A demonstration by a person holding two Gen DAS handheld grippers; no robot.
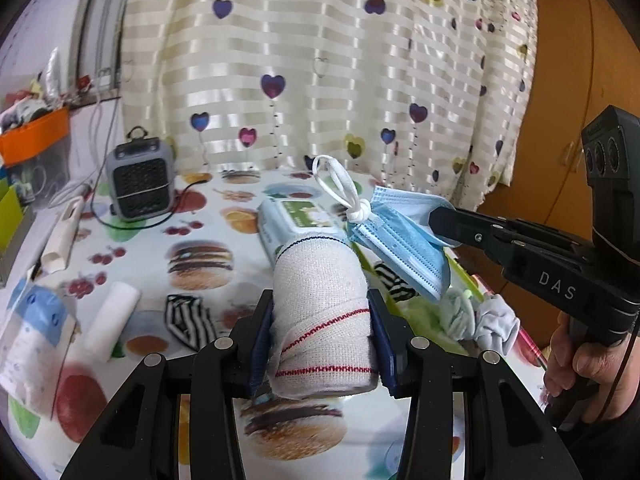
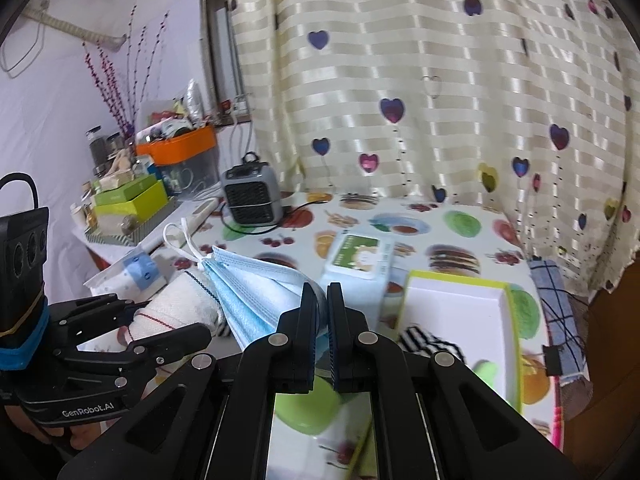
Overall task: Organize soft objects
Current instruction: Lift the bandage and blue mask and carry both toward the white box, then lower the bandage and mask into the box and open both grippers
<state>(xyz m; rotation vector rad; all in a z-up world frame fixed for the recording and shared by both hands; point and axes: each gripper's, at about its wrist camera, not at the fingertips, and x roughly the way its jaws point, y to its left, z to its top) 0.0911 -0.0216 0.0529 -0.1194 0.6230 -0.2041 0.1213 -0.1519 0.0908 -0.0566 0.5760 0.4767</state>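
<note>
A: What is the left hand-held gripper [image 1: 322, 336] holding?
B: It is squeezing a bandage roll [image 1: 322, 312] above the tabletop [image 1: 132, 248].
A: And the right hand-held gripper [image 2: 322, 300]?
B: It is pinching a blue face mask [image 2: 256, 296] tight, beside the roll

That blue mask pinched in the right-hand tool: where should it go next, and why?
Probably a short carry to the white tray with the green rim just to the right. The right gripper is shut on the blue mask, held above the table, and the tray looks partly free.
</note>
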